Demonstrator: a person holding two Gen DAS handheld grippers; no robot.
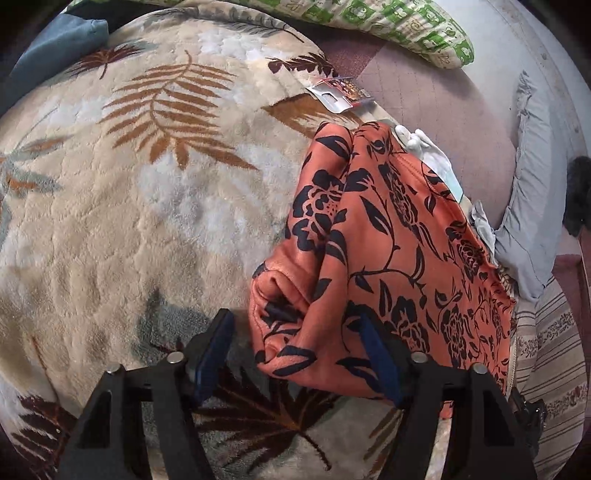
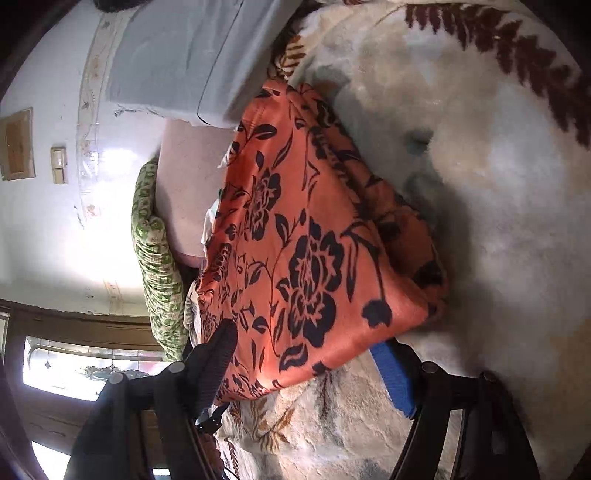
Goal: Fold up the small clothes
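Observation:
An orange garment with a black flower print (image 1: 384, 258) lies folded in a bundle on a cream fleece blanket with brown leaf print (image 1: 147, 206). My left gripper (image 1: 295, 332) is open, its two blue-padded fingers standing either side of the garment's near corner, just above it. In the right wrist view the same garment (image 2: 306, 240) fills the middle. My right gripper (image 2: 306, 343) is open, with the garment's near edge lying between its fingers (image 2: 393, 380).
A green and white patterned pillow (image 1: 406, 26) lies at the back, also in the right wrist view (image 2: 155, 266). A grey folded cloth (image 1: 532, 206) and small white cloths (image 1: 432, 151) lie beside the garment. A printed card (image 1: 340, 92) lies on the blanket's edge.

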